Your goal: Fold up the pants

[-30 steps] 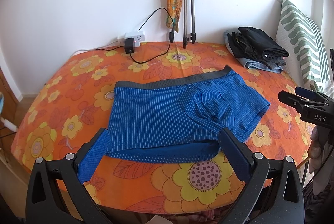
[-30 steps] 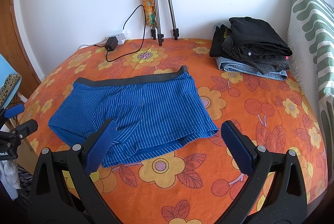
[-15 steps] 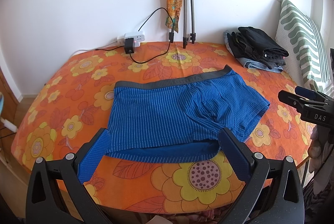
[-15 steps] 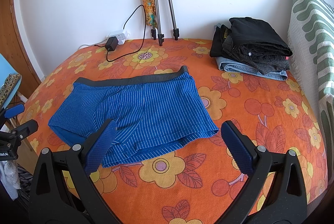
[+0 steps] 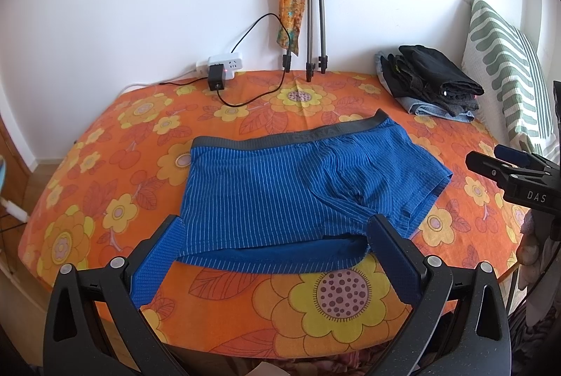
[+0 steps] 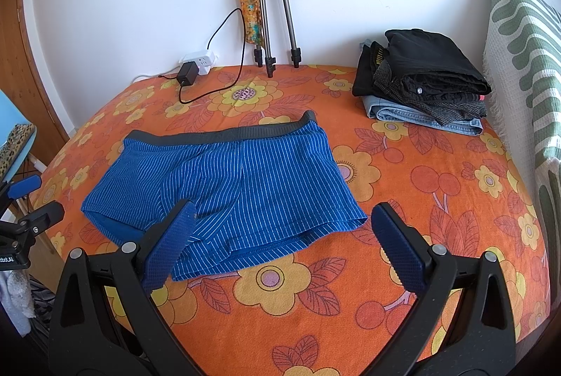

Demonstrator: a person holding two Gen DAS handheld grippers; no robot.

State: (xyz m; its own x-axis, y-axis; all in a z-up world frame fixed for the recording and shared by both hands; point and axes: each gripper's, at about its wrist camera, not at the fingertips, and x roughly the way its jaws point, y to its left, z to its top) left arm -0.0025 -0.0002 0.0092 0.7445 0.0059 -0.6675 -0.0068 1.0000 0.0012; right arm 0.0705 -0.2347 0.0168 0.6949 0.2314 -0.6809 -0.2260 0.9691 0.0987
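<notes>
A pair of blue shorts with thin white pinstripes and a grey elastic waistband [image 5: 301, 186] lies spread flat near the middle of a bed covered by an orange cloth printed with yellow flowers [image 5: 115, 165]. The waistband runs along the far side, and both leg openings face the near edge where the two grippers wait. Nothing has been folded yet.

The left gripper [image 5: 277, 249] hangs just above the near hem with its blue-padded fingers spread wide and nothing between them. The right gripper [image 6: 280, 235] does the same over the other leg hem, fingers wide apart and empty. Neither seems to touch the fabric, though the fisheye makes the height hard to judge.

The garment looks like thin stretch knit: light, limp, and likely to sag or bunch from any single grip point. It should slide easily over the bedspread, so a drag could carry the whole piece along. The waistband is the firmest part and should give the cleanest hold; its outer corners or the side seam edges would keep a fold line straight. A pinch at the hem must catch both layers, since the lower layer peeks out along the near edge

A stack of folded dark clothes on denim [image 6: 424, 85] sits well apart by the wall
</notes>
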